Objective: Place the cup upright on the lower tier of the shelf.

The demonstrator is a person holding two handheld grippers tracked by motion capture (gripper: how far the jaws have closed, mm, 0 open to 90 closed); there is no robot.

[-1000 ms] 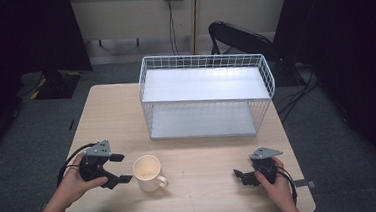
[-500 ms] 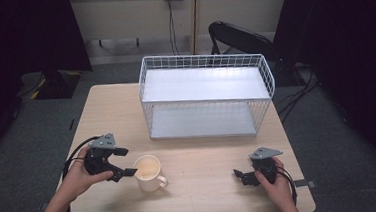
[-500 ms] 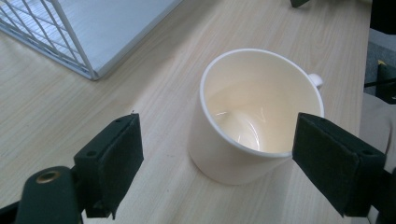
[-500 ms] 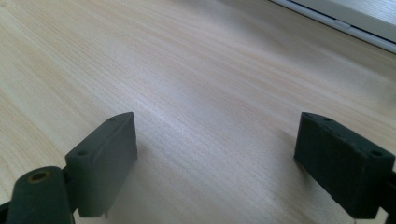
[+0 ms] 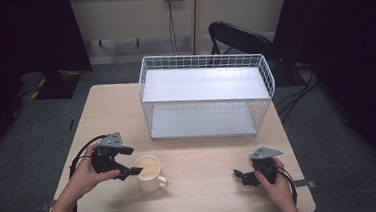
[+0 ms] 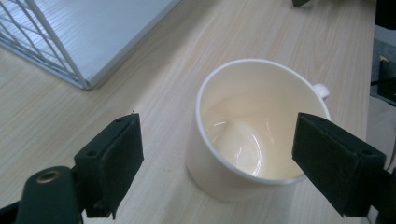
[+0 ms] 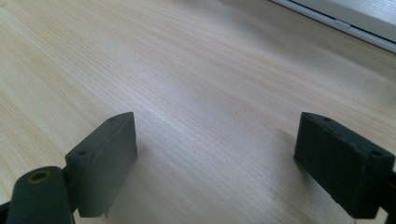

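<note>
A cream cup (image 5: 149,173) stands upright and empty on the wooden table (image 5: 202,195), with its handle (image 5: 163,183) turned toward the front right. My left gripper (image 5: 132,161) is at the cup's left rim, jaws open. In the left gripper view the cup (image 6: 252,140) lies between and just beyond the two black pads (image 6: 114,163), which do not press on it; its handle (image 6: 320,89) points away. My right gripper (image 5: 241,175) rests near the table's front right, open. In the right gripper view there is bare wood between its pads (image 7: 105,158).
A white wire rack (image 5: 203,61) with a white shelf board and base stands at the back middle of the table; its corner (image 6: 56,51) is left of the cup. A black chair (image 5: 241,37) stands behind the table. Cables trail from both grippers.
My left gripper has moved right, from a short way left of the cup up to its rim. The cup and the right gripper have kept still.
</note>
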